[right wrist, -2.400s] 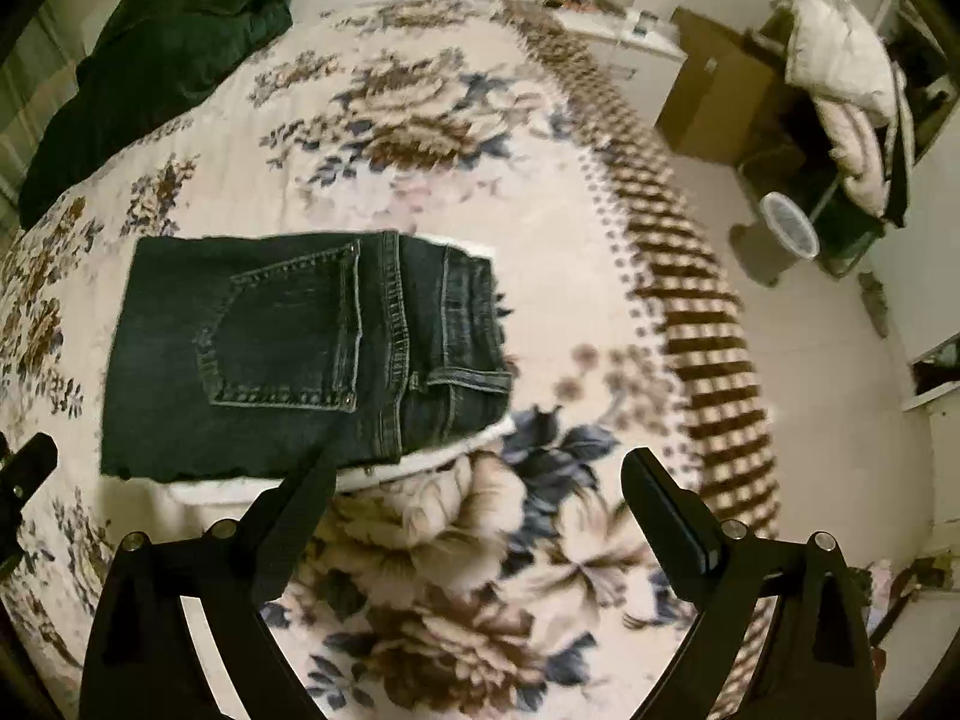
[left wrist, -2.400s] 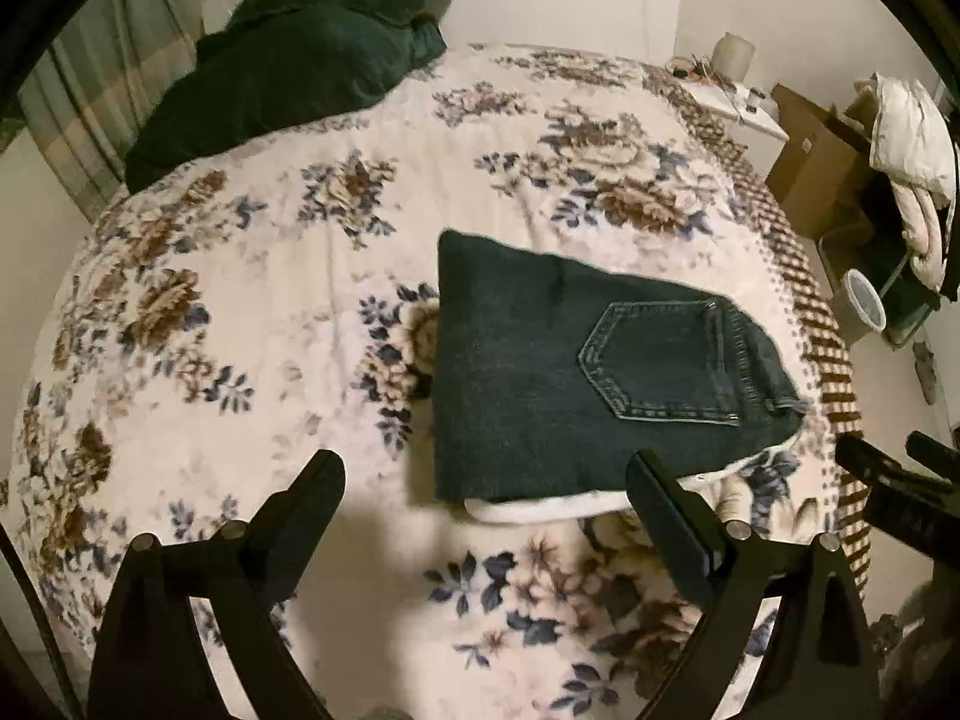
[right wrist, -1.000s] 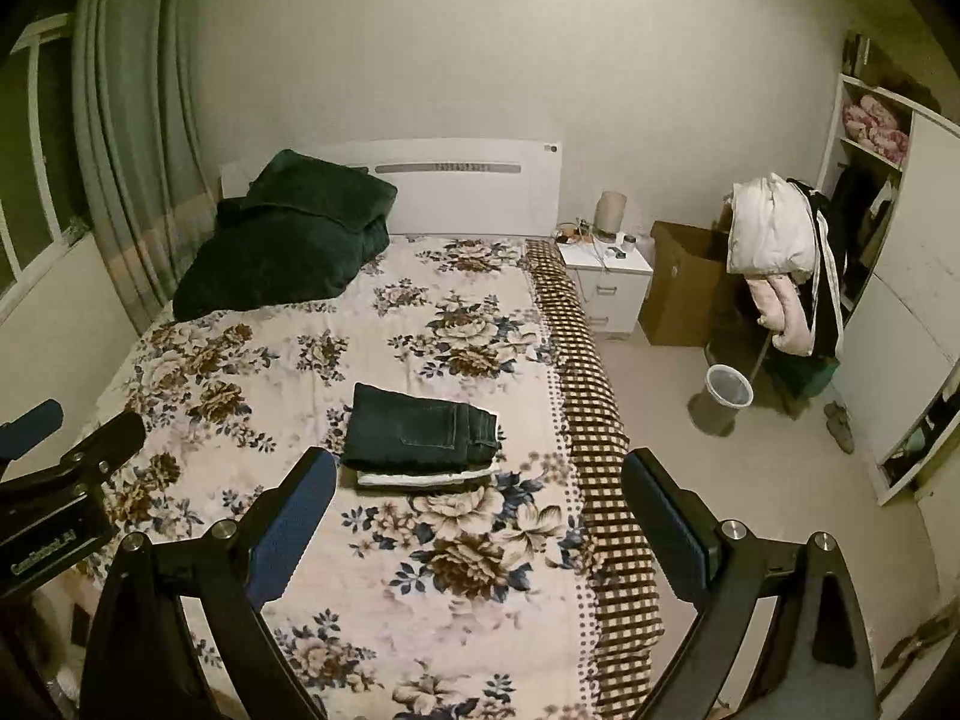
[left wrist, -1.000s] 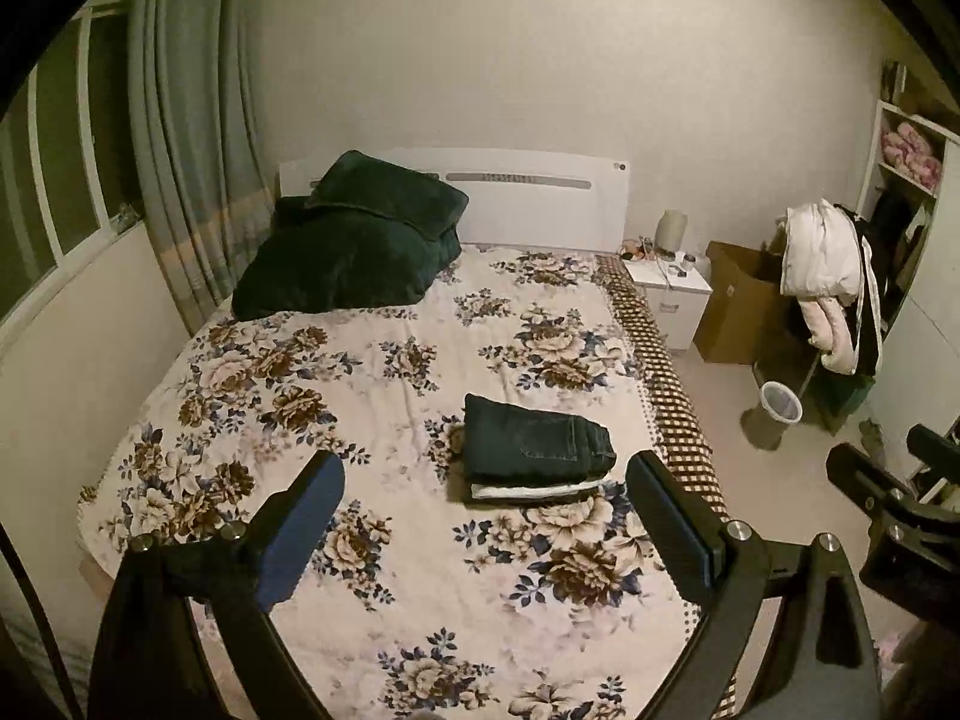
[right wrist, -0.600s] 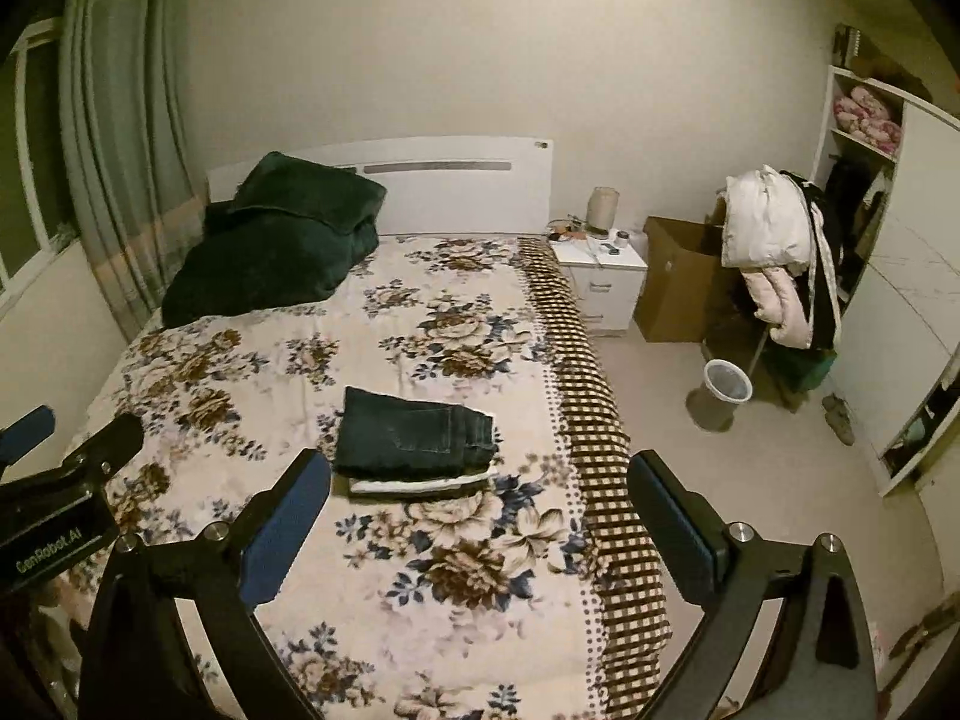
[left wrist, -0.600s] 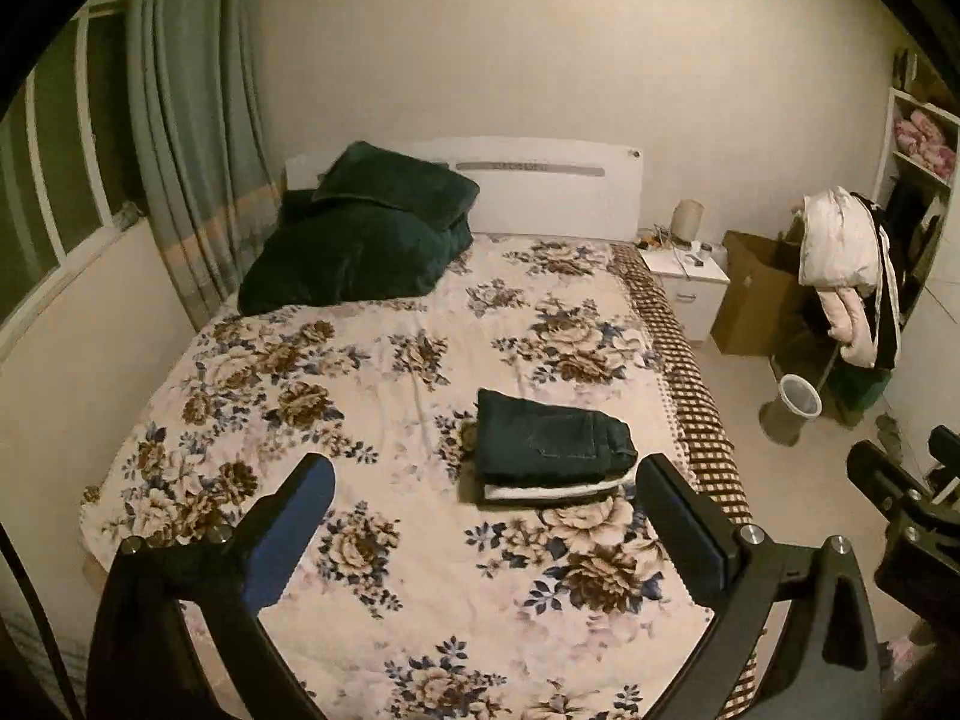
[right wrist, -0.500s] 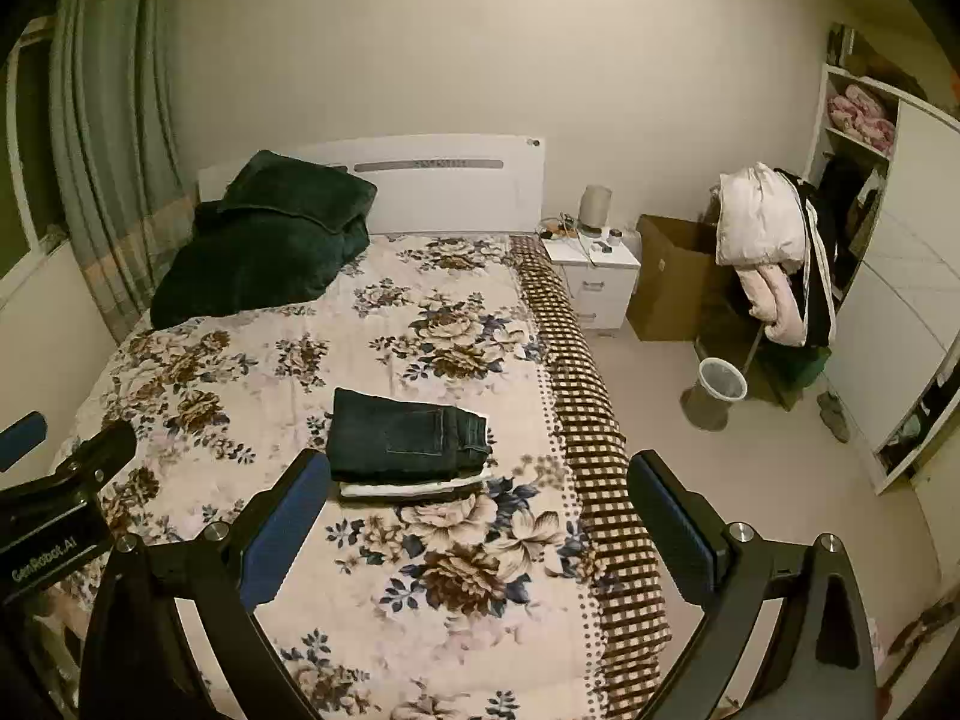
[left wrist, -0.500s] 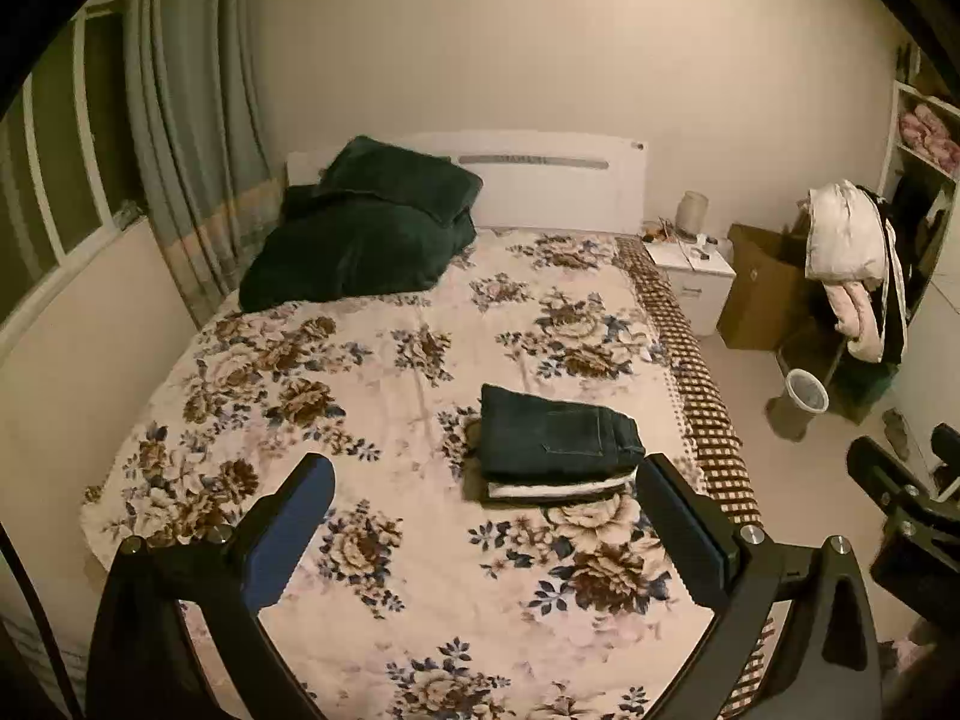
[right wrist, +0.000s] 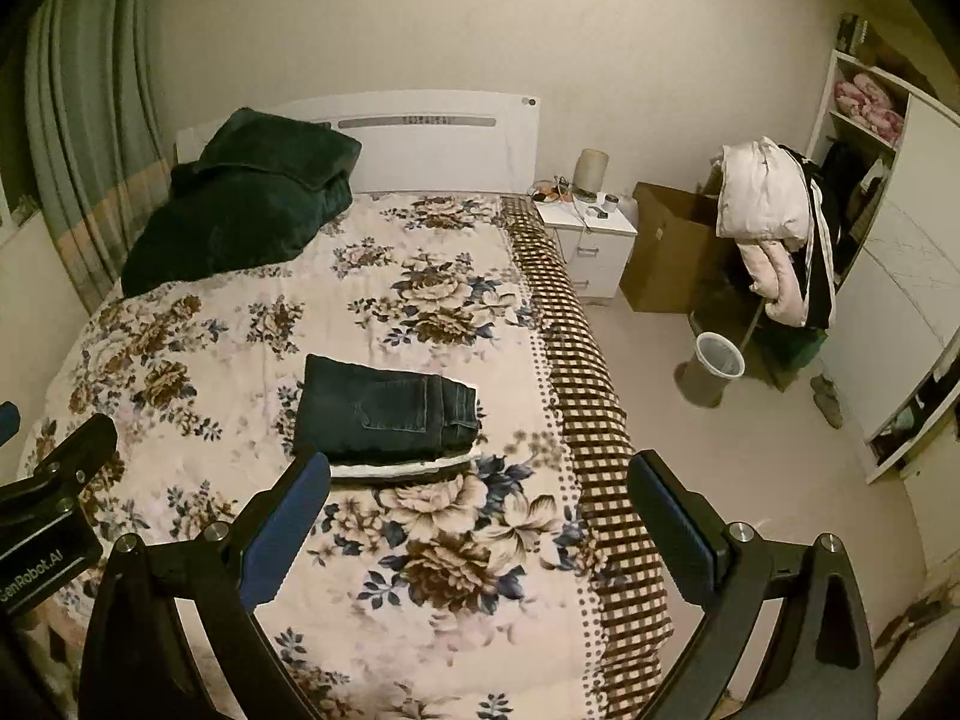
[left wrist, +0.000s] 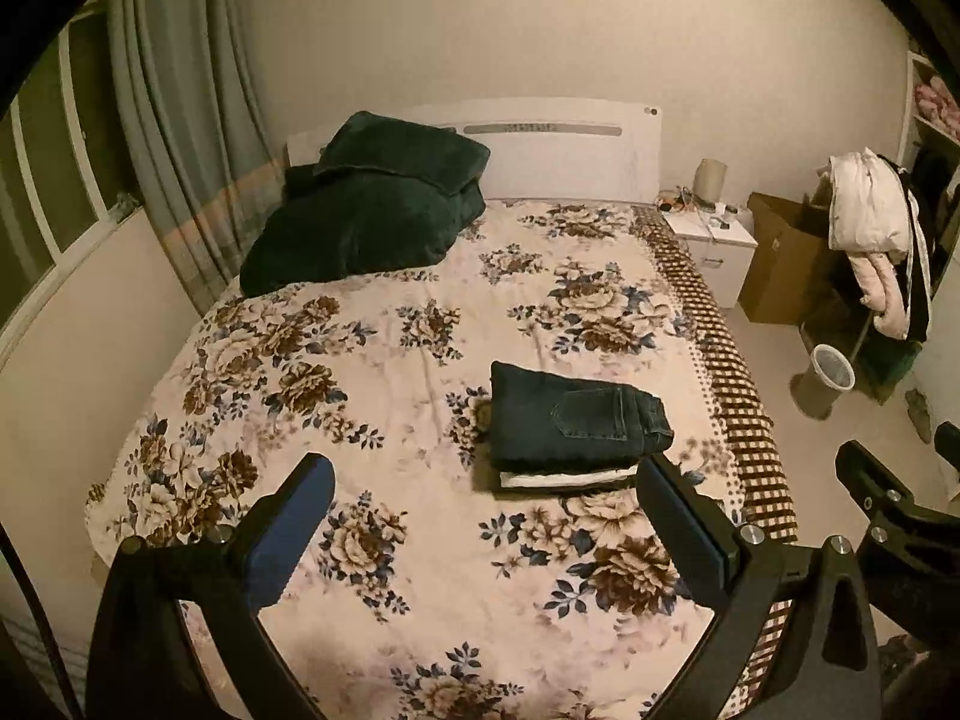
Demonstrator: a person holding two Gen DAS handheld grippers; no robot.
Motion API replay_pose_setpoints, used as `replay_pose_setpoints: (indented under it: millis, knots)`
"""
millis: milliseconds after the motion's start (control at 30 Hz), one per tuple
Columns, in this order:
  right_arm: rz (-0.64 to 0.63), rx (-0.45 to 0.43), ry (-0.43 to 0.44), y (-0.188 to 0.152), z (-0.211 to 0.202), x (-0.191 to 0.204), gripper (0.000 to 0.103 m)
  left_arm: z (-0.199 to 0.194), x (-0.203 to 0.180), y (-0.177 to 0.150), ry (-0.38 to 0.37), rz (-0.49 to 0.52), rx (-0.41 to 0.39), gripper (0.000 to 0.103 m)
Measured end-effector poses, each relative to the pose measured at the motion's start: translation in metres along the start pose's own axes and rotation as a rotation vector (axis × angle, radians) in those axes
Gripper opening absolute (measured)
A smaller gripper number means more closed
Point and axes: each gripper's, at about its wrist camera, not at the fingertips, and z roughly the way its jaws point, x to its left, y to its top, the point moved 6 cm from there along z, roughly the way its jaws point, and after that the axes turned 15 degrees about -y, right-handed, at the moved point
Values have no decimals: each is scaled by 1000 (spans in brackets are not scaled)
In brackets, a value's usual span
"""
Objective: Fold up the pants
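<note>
Both grippers, left gripper [left wrist: 483, 516] and right gripper [right wrist: 480, 510], spread wide, holding nothing, well back from bed [right wrist: 456, 612]. Folded dark jeans [left wrist: 570, 420] flat on floral bedspread, stacked over a white garment [left wrist: 564, 478], near checkered right edge.

the left gripper [left wrist: 480, 516] and right gripper [right wrist: 480, 510] are black frames with blue finger pads [right wrist: 288, 531], silver screws and white "genrobot.ai" lettering [right wrist: 30, 567].

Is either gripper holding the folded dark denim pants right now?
No: the folded dark denim pants lie alone on the floral bedspread.
</note>
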Motion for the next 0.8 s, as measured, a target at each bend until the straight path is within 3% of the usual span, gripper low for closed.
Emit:
replay_pose_setpoints:
  millis: [800]
  knots:
    - [15, 42, 46, -11, 25, 10, 102, 18, 10, -5, 3, -25, 38, 103]
